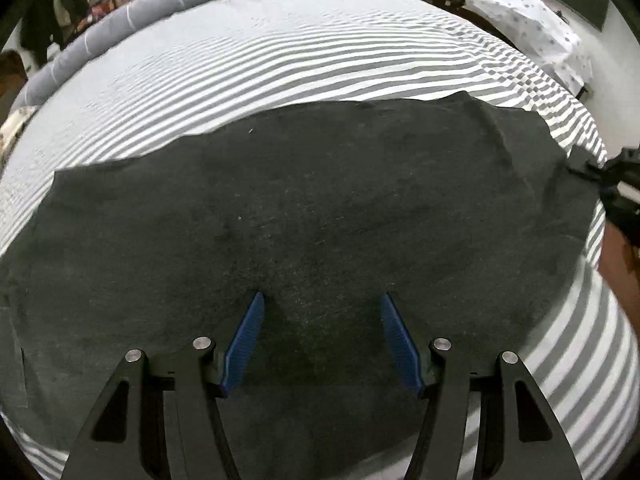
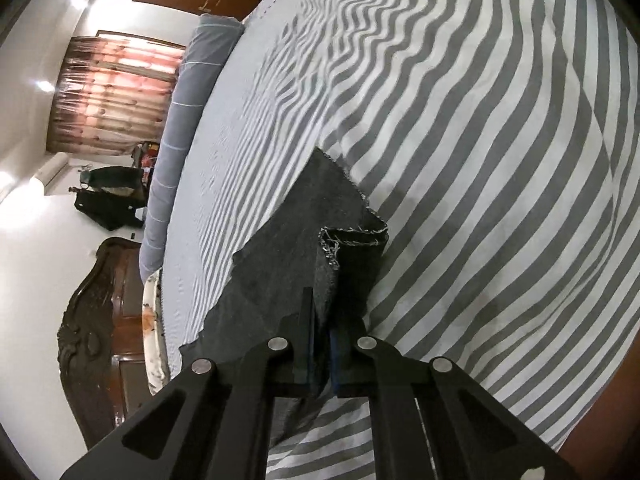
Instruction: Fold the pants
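Blue-padded fingers (image 1: pixel 248 344) of the left gripper (image 1: pixel 322 340): spread wide, holding nothing, poised low over the middle of the pants (image 1: pixel 300 220); whether the tips touch the cloth cannot be told.
Right gripper (image 2: pixel 320 344): fingers pressed together on a bunched, upstanding fold of the same pants (image 2: pixel 280 272), close to the frayed hem (image 2: pixel 352 236); seen in the left wrist view as a dark shape (image 1: pixel 616 184) at the garment's far right end.
Pants: dark grey denim-like cloth, laid broad and mostly flat across the bed (image 1: pixel 280 68); one end lifted in the right grip, the rest resting on the striped grey-and-white sheet (image 2: pixel 480 140).
Handling, by judgement: soft and limp, moderately weighty, not slippery, not fragile; will drape and sag where unsupported; raw hem may shed threads.
Where to take hold, by judgement: pinch through all layers at hem or waistband corners, at an outer edge rather than mid-panel; left fingers need an edge or a raised wrinkle to bite.
Also present: grey bolster (image 1: pixel 160 4) at the far edge of the bed; carved wooden headboard (image 2: pixel 96 320); curtained window (image 2: pixel 112 96).
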A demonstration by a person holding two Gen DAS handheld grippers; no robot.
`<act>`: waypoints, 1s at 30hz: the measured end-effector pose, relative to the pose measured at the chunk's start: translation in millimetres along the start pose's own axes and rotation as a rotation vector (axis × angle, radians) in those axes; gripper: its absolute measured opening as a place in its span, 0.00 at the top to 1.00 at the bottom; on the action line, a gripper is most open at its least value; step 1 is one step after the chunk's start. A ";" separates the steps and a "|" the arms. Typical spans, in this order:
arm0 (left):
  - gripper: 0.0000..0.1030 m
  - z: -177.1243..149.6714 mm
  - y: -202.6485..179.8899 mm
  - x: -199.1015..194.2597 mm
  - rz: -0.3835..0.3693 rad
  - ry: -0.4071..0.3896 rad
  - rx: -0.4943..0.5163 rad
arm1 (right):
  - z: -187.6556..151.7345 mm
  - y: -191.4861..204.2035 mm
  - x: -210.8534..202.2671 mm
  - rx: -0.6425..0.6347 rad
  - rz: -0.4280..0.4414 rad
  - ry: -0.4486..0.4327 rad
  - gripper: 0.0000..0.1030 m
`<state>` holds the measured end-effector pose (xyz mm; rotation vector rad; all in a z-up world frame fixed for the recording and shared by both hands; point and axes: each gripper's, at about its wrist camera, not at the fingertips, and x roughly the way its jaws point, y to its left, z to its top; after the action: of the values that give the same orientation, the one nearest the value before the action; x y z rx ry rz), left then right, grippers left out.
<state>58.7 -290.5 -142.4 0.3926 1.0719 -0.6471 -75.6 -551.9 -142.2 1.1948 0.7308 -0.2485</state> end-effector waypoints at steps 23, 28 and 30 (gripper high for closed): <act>0.34 -37.0 201.8 -96.7 -0.140 -0.131 -0.428 | -109.2 249.4 115.8 -0.502 0.123 0.293 0.94; 0.34 -58.1 227.4 -97.7 -0.139 -0.133 -0.485 | -173.4 256.7 167.0 -0.564 0.084 0.443 0.94; 0.34 -64.7 230.4 -98.4 -0.146 -0.136 -0.493 | -198.1 256.8 182.8 -0.597 0.055 0.491 0.93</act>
<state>134.8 -50.0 -84.6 -0.1560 1.0938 -0.5070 124.3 -240.8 -98.6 0.6975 1.1011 0.3098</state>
